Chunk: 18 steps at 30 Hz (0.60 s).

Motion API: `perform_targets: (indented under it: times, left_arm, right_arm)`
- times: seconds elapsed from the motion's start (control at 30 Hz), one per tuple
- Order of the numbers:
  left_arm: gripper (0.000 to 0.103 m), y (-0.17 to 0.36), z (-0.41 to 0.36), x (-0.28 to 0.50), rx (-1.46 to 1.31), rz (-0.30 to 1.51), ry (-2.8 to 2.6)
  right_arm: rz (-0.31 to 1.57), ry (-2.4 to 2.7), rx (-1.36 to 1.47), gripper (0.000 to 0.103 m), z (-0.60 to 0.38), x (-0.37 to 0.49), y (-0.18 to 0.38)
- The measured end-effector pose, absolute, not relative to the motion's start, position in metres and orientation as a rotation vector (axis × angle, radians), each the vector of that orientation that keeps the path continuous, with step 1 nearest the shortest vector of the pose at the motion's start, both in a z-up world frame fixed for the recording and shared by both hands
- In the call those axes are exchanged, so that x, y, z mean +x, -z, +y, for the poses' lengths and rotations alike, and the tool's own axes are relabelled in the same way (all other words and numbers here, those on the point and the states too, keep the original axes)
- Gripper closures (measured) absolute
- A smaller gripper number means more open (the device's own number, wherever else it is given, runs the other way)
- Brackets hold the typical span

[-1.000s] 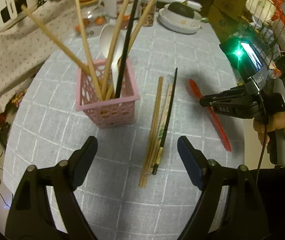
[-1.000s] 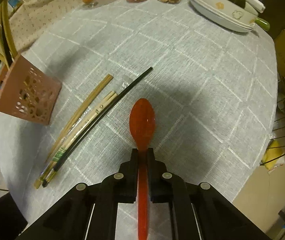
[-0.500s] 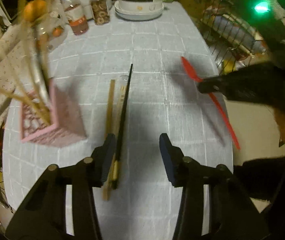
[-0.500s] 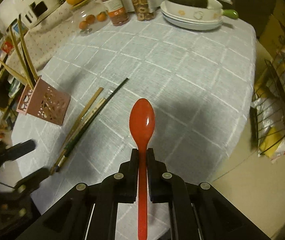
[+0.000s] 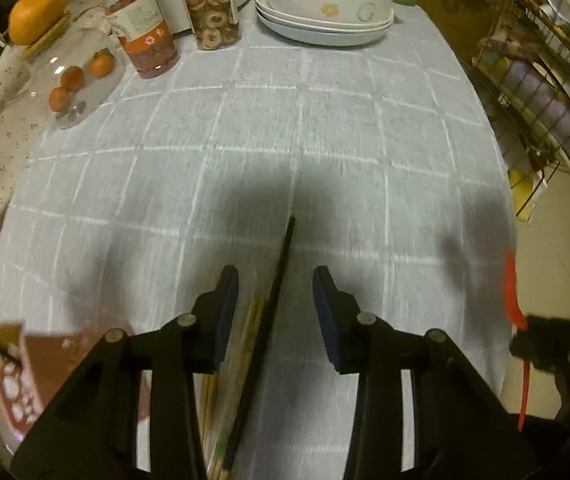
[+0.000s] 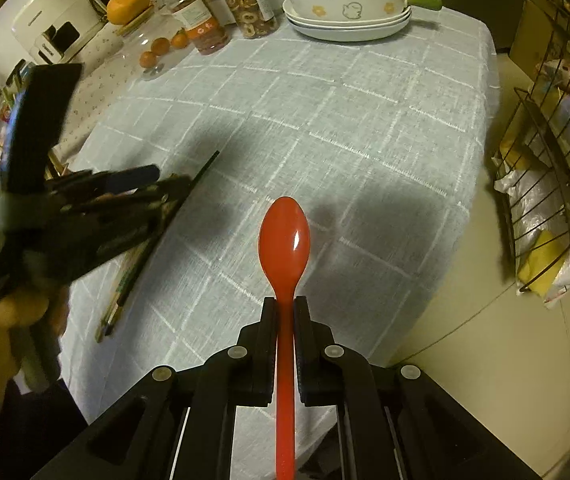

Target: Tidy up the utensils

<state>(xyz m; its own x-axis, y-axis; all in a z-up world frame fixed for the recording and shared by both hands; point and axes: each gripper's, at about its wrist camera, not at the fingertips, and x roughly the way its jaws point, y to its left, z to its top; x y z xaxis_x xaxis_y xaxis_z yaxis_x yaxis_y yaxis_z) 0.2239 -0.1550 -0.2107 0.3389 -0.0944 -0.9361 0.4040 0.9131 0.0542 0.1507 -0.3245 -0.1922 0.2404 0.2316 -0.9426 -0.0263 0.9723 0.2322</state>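
Observation:
My left gripper (image 5: 276,312) points down over a bundle of chopsticks lying on the grey checked tablecloth (image 5: 325,140). Its jaws are closing, with the black chopstick (image 5: 283,264) between them and the pads not touching it. Wooden chopsticks (image 5: 251,328) lie just left of the black one. The pink basket (image 5: 13,368) shows blurred at the lower left. My right gripper (image 6: 285,308) is shut on the handle of a red spoon (image 6: 284,240), held above the table near its right edge. In the right wrist view the left gripper (image 6: 157,180) is blurred over the chopsticks (image 6: 133,272).
At the back stand stacked white dishes (image 6: 345,24) with a dark squash, two food jars (image 5: 213,20), a glass dome with small oranges (image 5: 73,80) and a large orange. A wire rack (image 6: 545,200) stands off the table's right edge. A hand holds the left gripper.
The left gripper swung right and down onto the chopsticks and its jaws narrowed around the black one. The basket slid to the view's lower left. The right gripper drew back, still holding the spoon.

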Motion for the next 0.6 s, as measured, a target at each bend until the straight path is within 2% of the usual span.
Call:
perform_targets:
  times: [0.33,0.43,0.47,0.5,0.53,0.6]
  left_arm:
    - [0.061,0.237,-0.156,0.251,0.249,1.236,0.327]
    - [0.065,0.236,-0.157,0.248,0.265,1.23,0.329]
    - [0.073,0.236,-0.158,0.247,0.263,1.232,0.337]
    - [0.087,0.235,-0.159,0.246,0.259,1.241,0.344]
    - [0.095,0.235,-0.16,0.246,0.259,1.254,0.355]
    - [0.096,0.234,-0.163,0.243,0.282,1.266,0.358]
  right_arm:
    - [1.315,-0.158,0.213,0.095,-0.334,0.153,0.19]
    - [1.314,-0.151,0.223,0.095,-0.335,0.155,0.189]
    - [1.314,-0.149,0.225,0.095,-0.335,0.156,0.188]
    - [1.313,-0.146,0.224,0.095,-0.336,0.156,0.188]
    - [1.311,-0.141,0.224,0.095,-0.336,0.157,0.187]
    - [1.305,-0.139,0.231,0.095,-0.336,0.157,0.185]
